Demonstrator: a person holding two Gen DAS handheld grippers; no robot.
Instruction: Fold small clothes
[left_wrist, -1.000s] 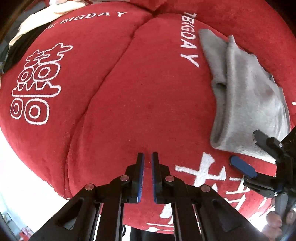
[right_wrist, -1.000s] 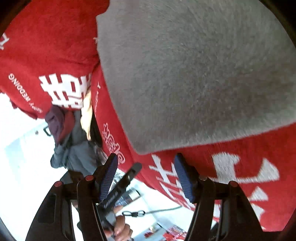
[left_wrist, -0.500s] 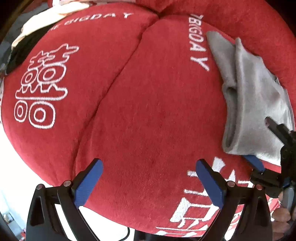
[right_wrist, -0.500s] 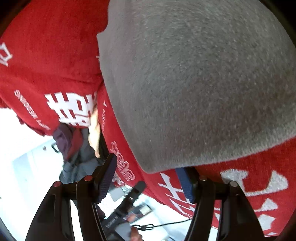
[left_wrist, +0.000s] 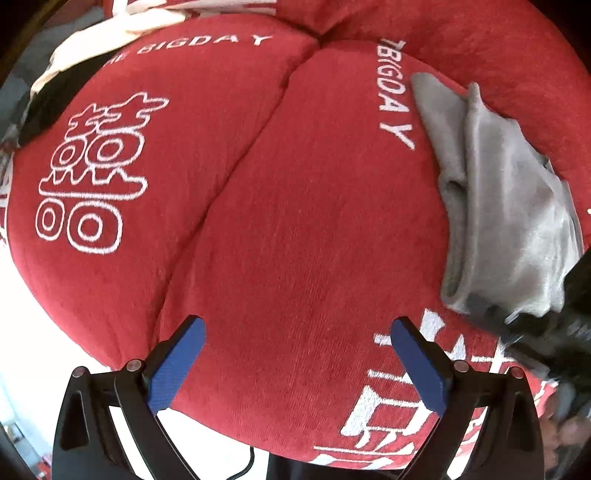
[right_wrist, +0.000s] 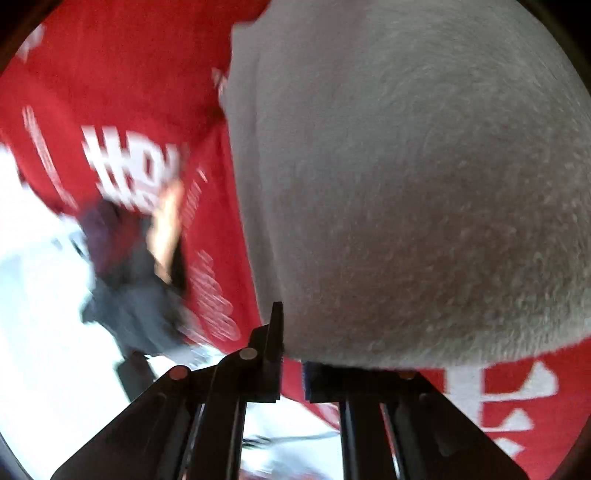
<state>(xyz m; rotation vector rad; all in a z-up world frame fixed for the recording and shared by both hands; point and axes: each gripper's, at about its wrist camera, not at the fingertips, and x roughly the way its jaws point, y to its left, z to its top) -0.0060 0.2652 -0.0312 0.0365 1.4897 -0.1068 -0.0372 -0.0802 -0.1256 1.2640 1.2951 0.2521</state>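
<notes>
A small grey garment (left_wrist: 506, 206) lies folded on the right of a red cushioned seat (left_wrist: 295, 203) with white lettering. My left gripper (left_wrist: 295, 354) is open and empty, over the seat's front edge, left of the garment. My right gripper (right_wrist: 291, 354) has its fingers drawn close together on the near edge of the grey garment (right_wrist: 406, 184), which fills that view. In the left wrist view the right gripper (left_wrist: 532, 317) is a dark blur at the garment's near corner.
A cream and black cloth (left_wrist: 74, 66) lies at the seat's far left edge. A bundle of dark clothes (right_wrist: 129, 280) lies on the pale floor (right_wrist: 48, 332) below the seat. The seat's raised back (left_wrist: 480, 44) curves behind the garment.
My left gripper opened from shut to wide. My right gripper moved in onto the garment's near edge and closed on it from open.
</notes>
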